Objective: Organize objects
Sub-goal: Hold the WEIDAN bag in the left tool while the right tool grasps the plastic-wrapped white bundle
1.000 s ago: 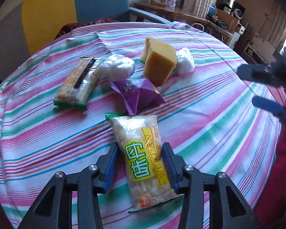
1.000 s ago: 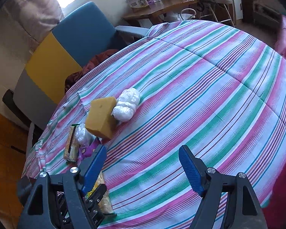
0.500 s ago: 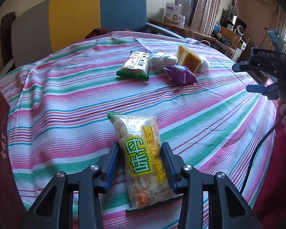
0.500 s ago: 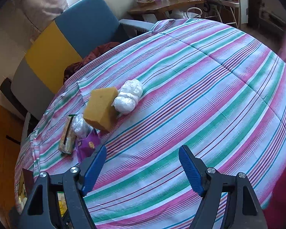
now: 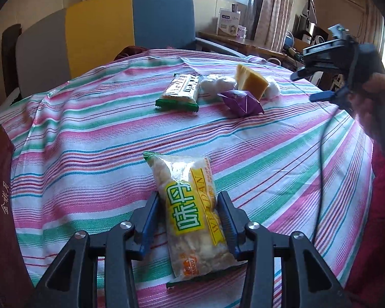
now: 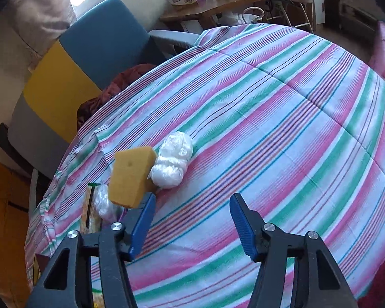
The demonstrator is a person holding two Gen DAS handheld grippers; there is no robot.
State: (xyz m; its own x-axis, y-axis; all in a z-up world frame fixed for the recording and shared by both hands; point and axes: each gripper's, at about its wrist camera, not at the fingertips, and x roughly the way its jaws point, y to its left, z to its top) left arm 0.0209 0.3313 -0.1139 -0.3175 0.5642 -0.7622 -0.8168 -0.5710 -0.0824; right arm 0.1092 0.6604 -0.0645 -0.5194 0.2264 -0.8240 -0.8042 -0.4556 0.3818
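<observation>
A clear snack packet with a yellow label (image 5: 190,213) lies flat on the striped tablecloth (image 5: 89,141). My left gripper (image 5: 188,195) is shut on its sides. Further back sit a green-edged biscuit packet (image 5: 179,92), a purple packet (image 5: 241,102), a yellow sponge (image 5: 250,82) and two white plastic bundles (image 5: 217,86). My right gripper (image 6: 192,197) hovers over bare cloth with its jaws closing and nothing between them. The sponge (image 6: 131,177) and one white bundle (image 6: 173,161) lie just beyond its left fingertip. It also shows at the right of the left wrist view as the right gripper (image 5: 310,85).
A grey, yellow and blue armchair (image 5: 102,38) stands behind the table. A dark red object with gold lettering (image 5: 0,205) borders the near left edge. A person's hand (image 5: 372,97) and a black cable (image 5: 320,166) hang at the right. A side table with boxes (image 6: 213,2) stands beyond.
My left gripper has carried the snack packet away from the group, toward the near side. My right gripper has moved closer to the sponge and its jaws have narrowed.
</observation>
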